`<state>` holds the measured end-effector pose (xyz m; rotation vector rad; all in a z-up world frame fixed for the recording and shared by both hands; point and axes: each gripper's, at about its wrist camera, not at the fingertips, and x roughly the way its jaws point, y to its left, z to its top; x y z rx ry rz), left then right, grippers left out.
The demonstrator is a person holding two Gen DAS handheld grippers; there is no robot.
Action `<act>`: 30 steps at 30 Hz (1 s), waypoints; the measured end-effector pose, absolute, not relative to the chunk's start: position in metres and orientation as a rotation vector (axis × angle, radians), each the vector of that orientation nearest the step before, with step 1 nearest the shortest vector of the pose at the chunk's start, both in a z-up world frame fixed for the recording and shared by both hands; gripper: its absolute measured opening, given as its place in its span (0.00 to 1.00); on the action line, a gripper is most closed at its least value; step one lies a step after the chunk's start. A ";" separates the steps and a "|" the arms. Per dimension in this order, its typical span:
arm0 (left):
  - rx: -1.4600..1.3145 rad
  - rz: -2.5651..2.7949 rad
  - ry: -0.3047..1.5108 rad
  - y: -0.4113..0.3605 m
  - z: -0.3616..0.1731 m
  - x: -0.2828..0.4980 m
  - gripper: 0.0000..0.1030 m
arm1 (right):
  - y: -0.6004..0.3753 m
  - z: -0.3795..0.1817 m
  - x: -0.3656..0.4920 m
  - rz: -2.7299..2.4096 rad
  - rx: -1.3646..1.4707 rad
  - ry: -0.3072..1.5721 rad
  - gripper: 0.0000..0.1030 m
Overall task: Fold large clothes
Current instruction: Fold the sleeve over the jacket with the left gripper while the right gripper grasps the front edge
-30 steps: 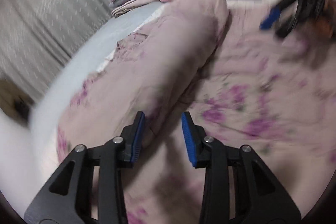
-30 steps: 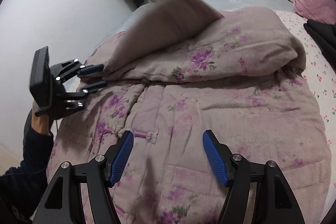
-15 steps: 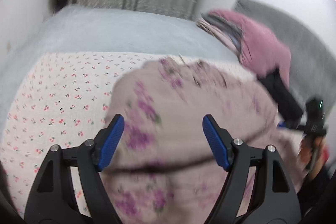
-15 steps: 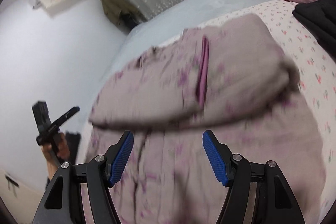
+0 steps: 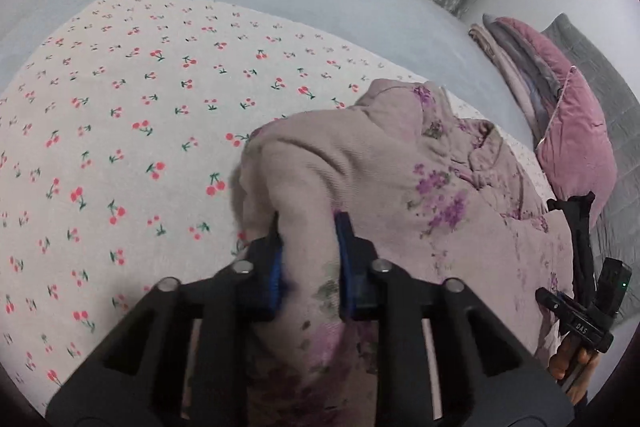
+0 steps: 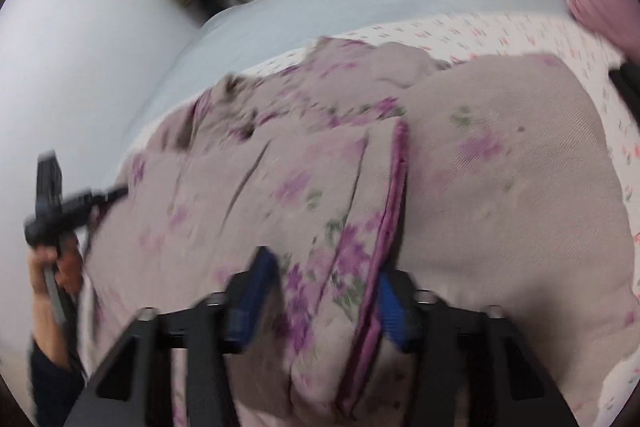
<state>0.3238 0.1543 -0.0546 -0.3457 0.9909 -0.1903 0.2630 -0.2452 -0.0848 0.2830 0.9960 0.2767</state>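
Change since a second ago: both grippers, then spread clear above the cloth, have come down onto it. Bed sheet (image 5: 132, 115), cherry print: 9 to 12 o'clock. Padded floral garment (image 5: 400, 179): bunched on sheet, centre to 4 o'clock. Pink pillow (image 5: 576, 131): 2 o'clock. Left gripper (image 5: 308, 251): jaws closing, pinching a garment fold. Right gripper (image 6: 320, 291): jaws closing on the garment's purple-trimmed edge.

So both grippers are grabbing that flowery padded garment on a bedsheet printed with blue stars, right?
Not quite: the bedsheet is printed with red cherries, not blue stars, as the left wrist view shows. The rest holds: the left gripper and the right gripper each have a fold of the flowery padded garment between their closing jaws.
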 end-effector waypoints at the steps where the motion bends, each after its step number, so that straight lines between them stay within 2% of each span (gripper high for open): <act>1: -0.358 -0.181 0.955 0.154 -0.050 0.308 0.18 | -0.243 -0.085 0.257 0.288 0.264 0.994 0.32; 3: -0.346 -0.174 0.892 0.153 -0.035 0.287 0.17 | -0.242 -0.083 0.252 0.292 0.248 0.994 0.28; 7: -0.335 -0.205 0.798 0.150 -0.009 0.249 0.17 | -0.244 -0.082 0.249 0.269 0.229 1.000 0.28; 11: -0.450 -0.215 0.818 0.182 -0.007 0.269 0.27 | -0.247 -0.094 0.247 0.269 0.230 0.984 0.28; 13: -0.514 -0.254 0.841 0.201 -0.010 0.288 0.28 | -0.246 -0.093 0.243 0.265 0.233 0.972 0.28; 15: -0.592 -0.273 0.860 0.220 -0.015 0.309 0.38 | -0.243 -0.094 0.244 0.263 0.206 0.966 0.28; 17: -0.645 -0.215 0.889 0.234 -0.025 0.333 0.61 | -0.241 -0.093 0.242 0.263 0.191 0.958 0.28; 20: -0.701 -0.218 1.069 0.231 -0.063 0.365 0.62 | -0.244 -0.094 0.239 0.271 0.210 0.937 0.29; 23: -0.695 -0.174 1.132 0.215 -0.087 0.380 0.62 | -0.241 -0.091 0.234 0.277 0.189 0.905 0.23; 24: -0.678 -0.173 1.125 0.209 -0.088 0.379 0.60 | -0.239 -0.089 0.232 0.276 0.176 0.901 0.19; 26: -0.625 -0.111 1.082 0.195 -0.084 0.379 0.31 | -0.237 -0.082 0.229 0.278 0.157 0.888 0.17; 28: -0.580 -0.051 1.046 0.189 -0.076 0.374 0.18 | -0.235 -0.077 0.225 0.276 0.139 0.877 0.15; 30: -0.547 0.012 0.953 0.193 -0.057 0.359 0.14 | -0.233 -0.075 0.226 0.277 0.134 0.870 0.13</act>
